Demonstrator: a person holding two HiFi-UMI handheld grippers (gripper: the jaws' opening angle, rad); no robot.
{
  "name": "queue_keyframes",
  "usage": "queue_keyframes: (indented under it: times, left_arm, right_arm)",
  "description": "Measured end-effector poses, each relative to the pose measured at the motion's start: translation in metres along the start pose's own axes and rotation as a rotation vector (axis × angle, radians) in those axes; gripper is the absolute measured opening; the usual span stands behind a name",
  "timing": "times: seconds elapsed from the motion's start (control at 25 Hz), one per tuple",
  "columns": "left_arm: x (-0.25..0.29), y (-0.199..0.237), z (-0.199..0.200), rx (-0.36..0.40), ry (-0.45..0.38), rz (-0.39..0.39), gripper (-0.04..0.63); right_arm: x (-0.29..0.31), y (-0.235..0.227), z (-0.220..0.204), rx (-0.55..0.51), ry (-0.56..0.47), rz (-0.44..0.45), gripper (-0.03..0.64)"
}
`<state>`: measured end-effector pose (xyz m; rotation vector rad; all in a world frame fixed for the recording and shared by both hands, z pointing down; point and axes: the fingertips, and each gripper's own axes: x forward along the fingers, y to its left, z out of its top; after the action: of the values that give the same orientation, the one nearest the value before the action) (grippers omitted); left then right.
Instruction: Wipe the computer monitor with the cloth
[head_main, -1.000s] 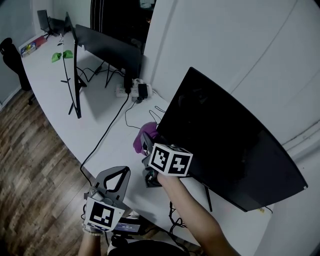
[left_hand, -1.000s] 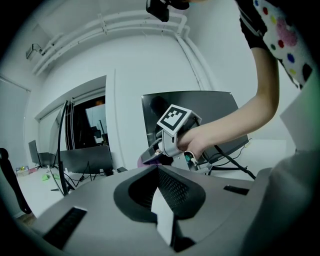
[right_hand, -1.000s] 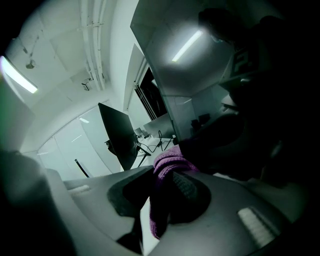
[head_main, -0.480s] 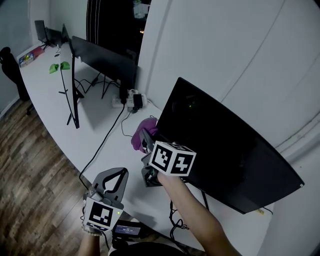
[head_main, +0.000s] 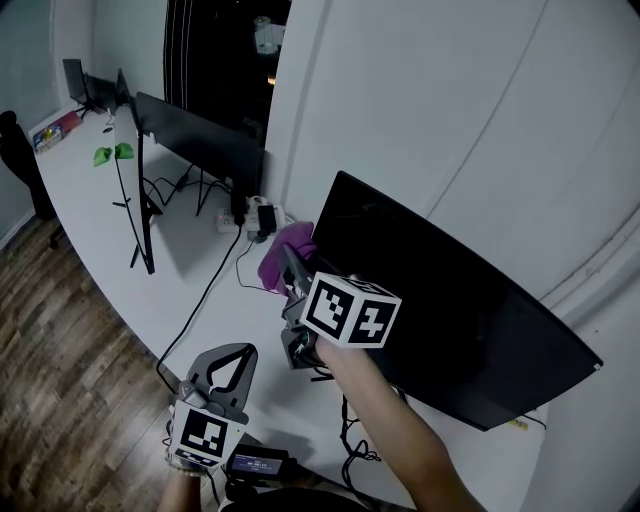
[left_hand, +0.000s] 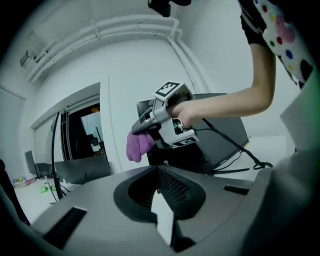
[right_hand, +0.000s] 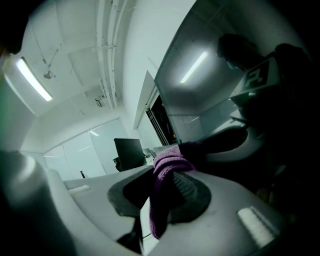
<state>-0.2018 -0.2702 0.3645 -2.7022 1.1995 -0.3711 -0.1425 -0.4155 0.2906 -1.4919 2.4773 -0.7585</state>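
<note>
While the right gripper (head_main: 288, 262) sits just left of centre in the head view, its jaws are clamped on the purple cloth (head_main: 279, 256). The cloth bunches up at the left edge of the monitor (head_main: 450, 320). It looks right up against the screen there, but I can't tell for sure if it's touching.

The right gripper view backs this up. The cloth (right_hand: 167, 167) is pinched between the jaws and hangs out toward the bottom of the frame. The monitor fills the upper right, with a ceiling light reflected in it.

The left gripper (head_main: 234, 356) is down in the lower left of the head view, well away from the monitor, over the edge of the desk (head_main: 200, 260). Its own view shows the jaws closed together with nothing in them. Above them in that view are the right gripper (left_hand: 142, 131) and the cloth (left_hand: 137, 146), with the monitor behind them.

Other stuff in the head view:
- a second screen (head_main: 205, 128) in the upper left
- a power strip (head_main: 250, 215) on the desk between the two screens
- wood floor (head_main: 60, 330) along the left side
</note>
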Motion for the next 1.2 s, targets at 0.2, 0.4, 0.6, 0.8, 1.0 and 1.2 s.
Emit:
queue_keyframes:
  times: [0.2, 0.4, 0.6, 0.8, 1.0, 1.2]
  left_arm:
    - [0.0, -0.004, 0.0, 0.004, 0.004, -0.01, 0.005]
    - [0.0, -0.009, 0.002, 0.011, 0.004, -0.023, 0.005]
    - [-0.001, -0.009, 0.002, 0.009, 0.001, -0.02, 0.005]
    - [-0.003, -0.008, 0.005, 0.01, -0.005, -0.015, 0.005]
    - [-0.005, -0.01, 0.008, 0.013, -0.01, -0.011, 0.005]
    - [-0.008, -0.009, 0.007, 0.012, -0.007, -0.004, 0.005]
  right_arm:
    - [-0.004, 0.008, 0.023, -0.012, -0.041, 0.019, 0.078]
    - [-0.008, 0.016, 0.048, -0.013, -0.085, 0.03, 0.078]
    - [-0.011, 0.026, 0.075, -0.011, -0.138, 0.049, 0.078]
    - [-0.014, 0.033, 0.094, -0.017, -0.168, 0.059, 0.078]
    - [-0.018, 0.037, 0.112, -0.007, -0.195, 0.076, 0.078]
    - [-0.021, 0.045, 0.127, -0.042, -0.213, 0.084, 0.077]
